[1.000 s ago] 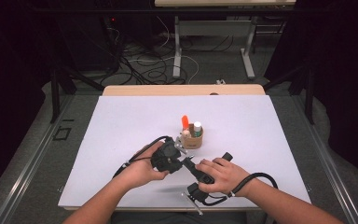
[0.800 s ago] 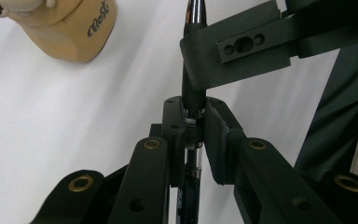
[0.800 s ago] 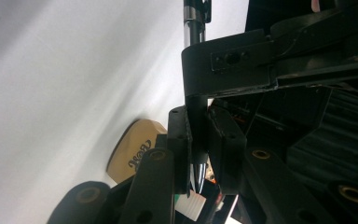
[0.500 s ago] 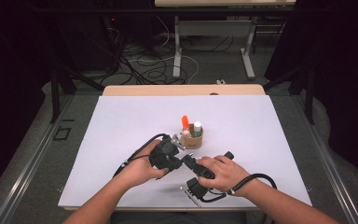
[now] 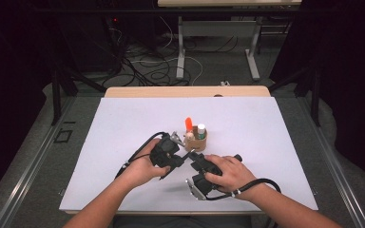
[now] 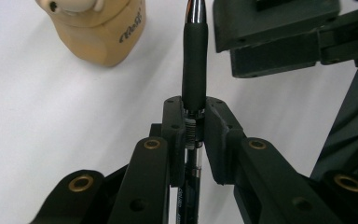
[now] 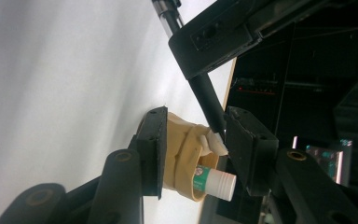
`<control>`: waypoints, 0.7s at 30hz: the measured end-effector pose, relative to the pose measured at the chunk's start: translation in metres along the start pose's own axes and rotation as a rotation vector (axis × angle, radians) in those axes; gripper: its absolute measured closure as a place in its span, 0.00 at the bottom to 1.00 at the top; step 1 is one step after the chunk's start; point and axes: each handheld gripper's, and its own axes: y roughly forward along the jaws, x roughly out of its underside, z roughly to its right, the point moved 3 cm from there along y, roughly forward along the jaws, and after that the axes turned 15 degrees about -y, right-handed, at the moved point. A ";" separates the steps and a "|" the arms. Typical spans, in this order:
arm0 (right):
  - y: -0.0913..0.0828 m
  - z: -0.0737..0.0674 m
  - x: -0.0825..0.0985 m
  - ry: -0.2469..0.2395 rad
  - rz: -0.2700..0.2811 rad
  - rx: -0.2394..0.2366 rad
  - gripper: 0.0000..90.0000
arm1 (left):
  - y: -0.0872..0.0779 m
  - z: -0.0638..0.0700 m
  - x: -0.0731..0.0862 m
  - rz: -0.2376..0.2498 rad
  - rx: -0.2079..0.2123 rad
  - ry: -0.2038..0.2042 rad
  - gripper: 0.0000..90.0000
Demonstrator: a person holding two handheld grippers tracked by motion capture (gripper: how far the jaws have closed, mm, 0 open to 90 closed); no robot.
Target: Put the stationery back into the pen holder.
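My left gripper (image 6: 195, 116) is shut on a pen (image 6: 194, 65) with a black rubber grip and a clear barrel. The pen points away toward my right gripper (image 6: 279, 32). In the right gripper view, my right gripper (image 7: 196, 149) has just been opening its jaws. The pen (image 7: 205, 98) reaches in between them by the right pad, and the pads do not press on it. A wooden holder (image 7: 182, 149) with a white-capped tube (image 7: 212, 179) lies just beyond. From above, both grippers (image 5: 171, 154) (image 5: 197, 164) meet in front of the holder (image 5: 196, 141).
An orange marker (image 5: 188, 124) and the white-capped tube (image 5: 201, 129) stand in the holder. The white board (image 5: 123, 123) covers the table, with a wooden edge (image 5: 185, 91) behind. Table legs and cables lie on the floor beyond.
Both hands stay close together in front of the holder, with the pen between the grippers. Seen from above, they have barely shifted.
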 end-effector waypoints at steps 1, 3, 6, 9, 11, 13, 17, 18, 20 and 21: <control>0.000 0.000 0.001 0.030 0.011 0.017 0.65 | 0.000 0.000 0.000 0.006 0.003 -0.016 0.88; 0.000 0.001 0.004 0.091 0.014 0.018 0.64 | -0.002 -0.003 -0.002 0.025 0.002 -0.029 0.88; 0.000 0.000 0.006 0.135 0.005 0.026 0.62 | -0.004 -0.006 -0.005 0.064 0.007 -0.065 0.88; 0.001 0.002 0.008 0.217 0.009 0.022 0.59 | -0.008 -0.011 -0.009 0.111 0.011 -0.091 0.88; 0.001 0.004 0.011 0.259 0.011 0.033 0.59 | -0.011 -0.015 -0.011 0.145 0.010 -0.110 0.88; 0.001 0.005 0.015 0.311 0.001 0.044 0.57 | -0.014 -0.019 -0.015 0.178 0.004 -0.120 0.88; 0.000 0.007 0.024 0.452 -0.002 0.045 0.54 | -0.021 -0.025 -0.022 0.252 0.038 -0.156 0.88; -0.002 0.007 0.028 0.490 -0.016 0.010 0.53 | -0.023 -0.026 -0.025 0.272 0.042 -0.160 0.88; -0.001 0.007 0.033 0.577 -0.002 0.021 0.50 | -0.026 -0.027 -0.031 0.320 0.051 -0.173 0.88; 0.003 0.005 0.033 0.663 0.054 0.058 0.47 | -0.028 -0.028 -0.034 0.347 0.058 -0.183 0.88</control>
